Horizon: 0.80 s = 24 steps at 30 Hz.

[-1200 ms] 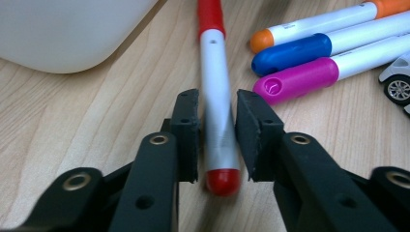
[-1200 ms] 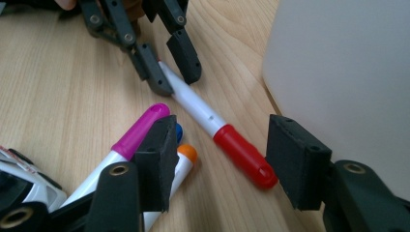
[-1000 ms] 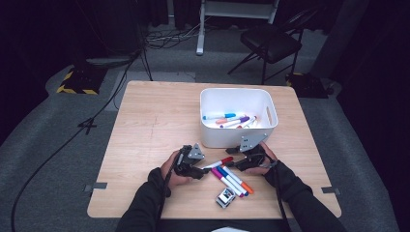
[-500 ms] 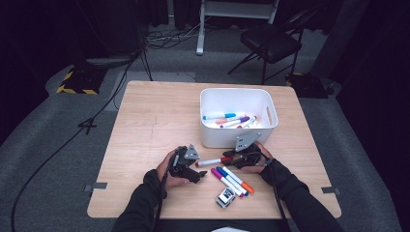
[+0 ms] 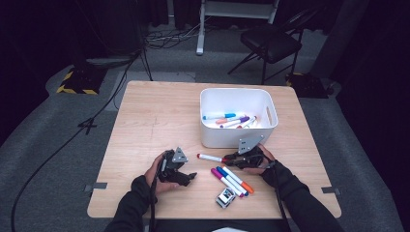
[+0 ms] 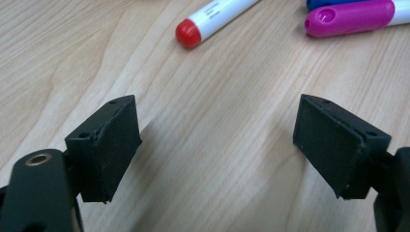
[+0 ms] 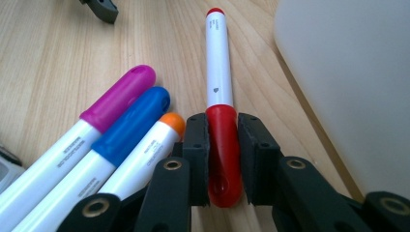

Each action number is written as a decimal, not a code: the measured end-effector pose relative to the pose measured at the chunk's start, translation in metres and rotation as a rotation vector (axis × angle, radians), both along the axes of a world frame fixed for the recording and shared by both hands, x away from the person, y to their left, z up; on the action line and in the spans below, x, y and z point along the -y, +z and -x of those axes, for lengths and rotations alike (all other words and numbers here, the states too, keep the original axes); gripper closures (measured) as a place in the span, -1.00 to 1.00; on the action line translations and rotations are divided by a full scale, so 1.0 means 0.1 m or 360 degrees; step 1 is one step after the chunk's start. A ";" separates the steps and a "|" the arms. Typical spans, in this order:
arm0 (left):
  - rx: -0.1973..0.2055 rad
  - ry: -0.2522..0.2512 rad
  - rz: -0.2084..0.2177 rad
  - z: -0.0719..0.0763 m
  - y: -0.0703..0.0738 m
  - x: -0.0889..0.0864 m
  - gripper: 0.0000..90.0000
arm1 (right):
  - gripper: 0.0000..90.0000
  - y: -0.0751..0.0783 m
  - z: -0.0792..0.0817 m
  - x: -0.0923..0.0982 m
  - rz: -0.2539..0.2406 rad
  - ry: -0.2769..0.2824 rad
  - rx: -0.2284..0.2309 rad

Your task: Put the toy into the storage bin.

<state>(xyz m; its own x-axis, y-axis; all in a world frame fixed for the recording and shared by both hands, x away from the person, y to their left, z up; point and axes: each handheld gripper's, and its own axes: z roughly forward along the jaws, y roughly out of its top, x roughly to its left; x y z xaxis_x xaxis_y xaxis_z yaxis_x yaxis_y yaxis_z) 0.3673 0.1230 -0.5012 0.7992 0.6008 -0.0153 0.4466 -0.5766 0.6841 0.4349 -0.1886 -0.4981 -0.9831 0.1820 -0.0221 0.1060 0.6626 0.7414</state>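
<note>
A red-capped white marker (image 5: 210,157) lies on the wooden table in front of the white bin. My right gripper (image 5: 227,158) is shut on its red cap (image 7: 223,154), its jaws having just closed, and the barrel (image 7: 218,63) points away along the table. My left gripper (image 5: 191,176) rests low on the table to the left, apart from the marker. Its jaws (image 6: 217,140) have just been opening and stand open over bare wood. The marker's red tip (image 6: 189,34) lies ahead of them.
Magenta (image 7: 118,96), blue (image 7: 135,121) and orange (image 7: 159,135) markers lie side by side left of the held one. The white bin (image 5: 239,140), with several markers inside, stands close behind my right gripper. A small silver object (image 5: 226,197) sits near the front edge.
My left gripper has let go of the red marker and drawn back to the left. My right gripper has closed its jaws on the marker's cap.
</note>
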 end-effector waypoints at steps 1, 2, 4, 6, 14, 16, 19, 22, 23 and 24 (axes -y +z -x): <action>-0.0010 0.0023 -0.0008 0.03 0.00 -0.02 -0.65 | 0.67 0.01 0.01 0.01 0.0012 0.0008 0.0013; -0.0026 0.0033 0.0005 0.04 0.00 -0.03 -0.66 | 0.67 0.01 0.03 0.01 0.0011 -0.0003 0.0009; -0.0022 0.0051 0.0005 0.08 0.00 -0.09 -0.66 | 0.67 0.03 0.04 0.01 0.0008 0.0006 0.0027; -0.0015 0.0079 -0.0004 0.11 0.00 -0.15 -0.66 | 0.67 0.06 0.06 0.02 0.0021 -0.0008 0.0056; 0.0002 0.0248 -0.0008 0.23 0.00 -0.42 -0.66 | 0.67 0.23 0.10 0.15 -0.0056 -0.0034 0.0079; -0.0011 0.0285 0.0003 0.26 -0.01 -0.47 -0.66 | 0.67 0.32 0.12 0.21 -0.0084 -0.0026 0.0096; -0.0016 0.0336 0.0004 0.29 0.00 -0.51 -0.66 | 0.67 0.41 0.17 0.29 -0.0100 -0.0011 0.0106; -0.0015 0.0338 0.0006 0.28 -0.01 -0.51 -0.66 | 0.67 0.51 0.20 0.39 -0.0106 0.0008 0.0130; -0.0020 0.0337 0.0003 0.28 0.00 -0.51 -0.66 | 0.67 0.54 0.22 0.41 -0.0109 0.0009 0.0135; -0.0021 0.0337 0.0004 0.28 0.00 -0.51 -0.66 | 0.67 0.58 0.23 0.44 -0.0102 0.0012 0.0145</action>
<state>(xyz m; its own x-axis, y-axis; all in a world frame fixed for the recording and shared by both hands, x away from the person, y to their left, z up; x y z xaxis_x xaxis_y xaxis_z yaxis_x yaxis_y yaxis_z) 0.3390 0.1739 -0.5017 0.6549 0.7552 -0.0262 0.5663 -0.4675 0.6787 0.4121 -0.2325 -0.4403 -0.9789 0.1784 -0.0997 0.0315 0.6139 0.7888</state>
